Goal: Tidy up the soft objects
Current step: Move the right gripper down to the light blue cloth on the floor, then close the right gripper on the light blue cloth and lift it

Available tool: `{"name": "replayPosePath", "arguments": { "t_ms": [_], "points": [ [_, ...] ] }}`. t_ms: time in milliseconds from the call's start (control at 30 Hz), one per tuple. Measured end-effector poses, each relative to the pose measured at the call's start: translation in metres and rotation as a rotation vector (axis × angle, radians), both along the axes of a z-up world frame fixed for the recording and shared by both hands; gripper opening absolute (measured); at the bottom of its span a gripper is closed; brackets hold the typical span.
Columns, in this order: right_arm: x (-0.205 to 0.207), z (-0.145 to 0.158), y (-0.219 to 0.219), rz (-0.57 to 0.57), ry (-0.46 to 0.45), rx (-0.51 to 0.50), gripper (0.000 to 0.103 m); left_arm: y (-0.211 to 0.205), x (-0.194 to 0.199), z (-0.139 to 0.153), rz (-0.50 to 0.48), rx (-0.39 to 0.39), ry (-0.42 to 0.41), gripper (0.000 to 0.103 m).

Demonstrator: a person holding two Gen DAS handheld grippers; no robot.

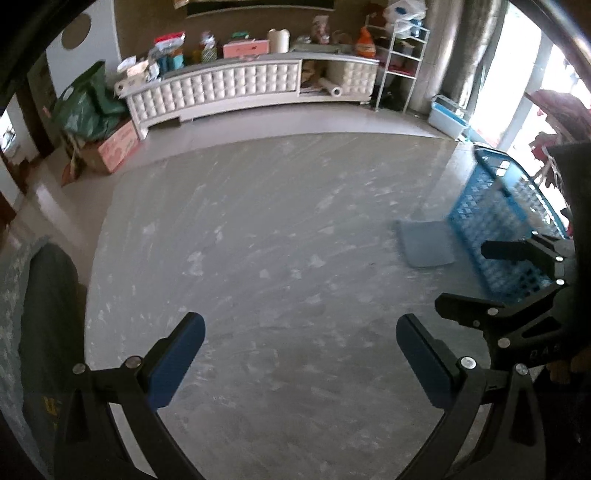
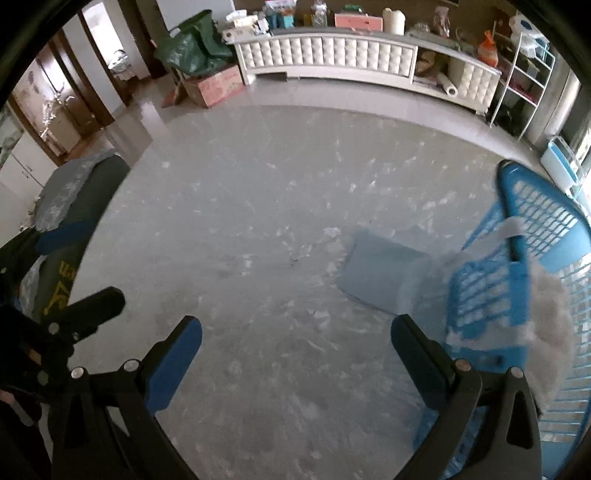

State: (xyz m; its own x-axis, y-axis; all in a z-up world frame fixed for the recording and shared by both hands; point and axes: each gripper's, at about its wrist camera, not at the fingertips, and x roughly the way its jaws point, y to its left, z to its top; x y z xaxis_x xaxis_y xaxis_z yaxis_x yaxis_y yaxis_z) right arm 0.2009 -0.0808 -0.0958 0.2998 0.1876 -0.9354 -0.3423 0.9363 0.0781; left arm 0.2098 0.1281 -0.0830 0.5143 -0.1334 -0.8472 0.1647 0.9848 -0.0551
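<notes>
Both claws spread wide, empty: left claw (image 1: 300, 354), right claw (image 2: 295, 354). Folded grey cloth (image 2: 384, 275) lies beside blue basket (image 2: 546, 221). Approach low, pinch cloth's near edge squarely.

Grey, mottled round tabletop (image 1: 280, 240) up front. Beyond it, glossy pale floor tiles (image 1: 258, 118) and a long white tufted cabinet (image 1: 236, 88) along a brown wall (image 1: 155, 22), cluttered on top. White wire shelf (image 1: 402, 62) at its right end; bright window light (image 1: 517, 74) beyond. Cardboard box (image 2: 216, 86) and dark wooden doorway (image 2: 74, 92) at left.
</notes>
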Motion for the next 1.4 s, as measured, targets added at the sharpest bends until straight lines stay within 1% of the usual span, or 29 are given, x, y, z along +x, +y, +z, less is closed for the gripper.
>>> {"name": "replayPosePath", "arguments": {
  "t_ms": [100,200,367,400,500,533,600,633,700,833,1033,1133,1200,1267,1333,1400],
  "points": [
    [0.010,-0.018,-0.002,-0.050,0.014,-0.018,0.103,0.010,0.011,-0.018,0.027,-0.008,0.024,0.103],
    [0.021,-0.030,-0.007,-0.105,0.026,-0.016,0.102,0.016,0.023,-0.030,0.030,-0.005,0.040,0.103],
    [0.040,-0.041,-0.011,-0.157,0.008,-0.033,0.102,0.009,0.040,-0.045,-0.003,0.020,0.057,0.103],
    [0.044,-0.042,-0.011,-0.150,0.003,-0.021,0.100,0.007,0.044,-0.048,-0.015,0.024,0.059,0.103],
    [0.054,-0.050,-0.014,-0.198,0.012,-0.056,0.090,0.000,0.058,-0.057,-0.038,0.036,0.065,0.103],
    [0.058,-0.053,-0.017,-0.210,0.020,-0.067,0.088,-0.001,0.060,-0.059,-0.044,0.033,0.066,0.103],
    [0.063,-0.059,-0.017,-0.221,0.030,-0.086,0.080,-0.003,0.065,-0.063,-0.053,0.022,0.074,0.103],
    [0.065,-0.061,-0.017,-0.229,0.029,-0.103,0.078,-0.003,0.066,-0.066,-0.057,0.013,0.076,0.103],
    [0.067,-0.065,-0.017,-0.234,0.032,-0.124,0.071,-0.003,0.067,-0.070,-0.064,-0.001,0.084,0.103],
    [0.065,-0.062,-0.019,-0.234,0.002,-0.127,0.068,0.005,0.066,-0.077,-0.062,-0.015,0.095,0.103],
    [0.057,-0.056,-0.021,-0.239,-0.022,-0.119,0.054,0.011,0.066,-0.080,-0.052,-0.053,0.099,0.103],
    [0.053,-0.057,-0.027,-0.235,-0.025,-0.121,0.047,0.008,0.064,-0.082,-0.060,-0.058,0.100,0.103],
    [0.049,-0.058,-0.031,-0.231,-0.024,-0.125,0.034,0.006,0.065,-0.082,-0.063,-0.058,0.099,0.103],
    [0.051,-0.059,-0.031,-0.226,-0.022,-0.130,0.027,0.005,0.065,-0.081,-0.065,-0.058,0.096,0.103],
    [0.051,-0.060,-0.027,-0.222,-0.023,-0.134,0.022,0.003,0.065,-0.081,-0.066,-0.060,0.093,0.103],
    [0.055,-0.063,-0.023,-0.219,-0.026,-0.137,0.014,0.003,0.064,-0.080,-0.067,-0.060,0.089,0.103]
  ]
}}
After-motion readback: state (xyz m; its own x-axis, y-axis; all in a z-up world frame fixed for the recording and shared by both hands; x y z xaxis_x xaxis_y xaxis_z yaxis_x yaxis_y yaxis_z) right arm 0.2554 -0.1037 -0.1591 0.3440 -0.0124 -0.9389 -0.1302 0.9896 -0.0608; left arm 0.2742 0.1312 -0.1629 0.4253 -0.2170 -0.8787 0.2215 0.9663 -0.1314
